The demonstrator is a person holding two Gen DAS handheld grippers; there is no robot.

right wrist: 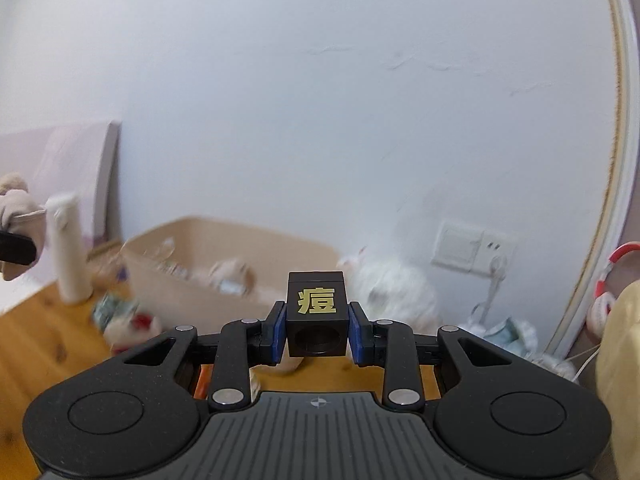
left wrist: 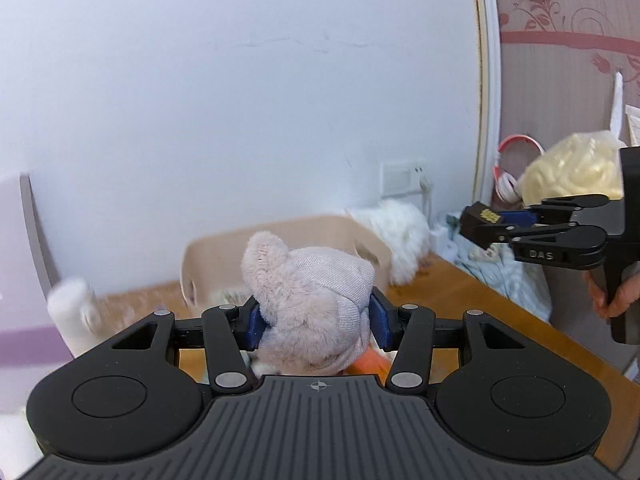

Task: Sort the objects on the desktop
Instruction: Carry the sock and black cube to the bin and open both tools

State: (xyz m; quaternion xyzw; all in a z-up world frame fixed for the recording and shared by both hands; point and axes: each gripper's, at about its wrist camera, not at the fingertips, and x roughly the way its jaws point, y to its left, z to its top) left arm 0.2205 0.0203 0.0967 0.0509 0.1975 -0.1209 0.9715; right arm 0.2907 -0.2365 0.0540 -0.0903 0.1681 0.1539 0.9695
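The left gripper (left wrist: pixel 318 322) clamps a plush toy (left wrist: pixel 316 304) and the right gripper (right wrist: pixel 317 334) pinches a black box (right wrist: pixel 316 314), both lifted clear of the desk (right wrist: pixel 36 332), likely bound for the beige bin (right wrist: pixel 240 256) by its far edge.

You could not make out what lay inside the beige bin (right wrist: pixel 240 248); it was blurred. The plush toy (left wrist: pixel 316 304) hid the bin's front, and the white bottle (left wrist: pixel 74 316) was smeared.

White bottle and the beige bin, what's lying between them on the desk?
Right wrist view: small blurred clutter lies between the white bottle and beige bin.
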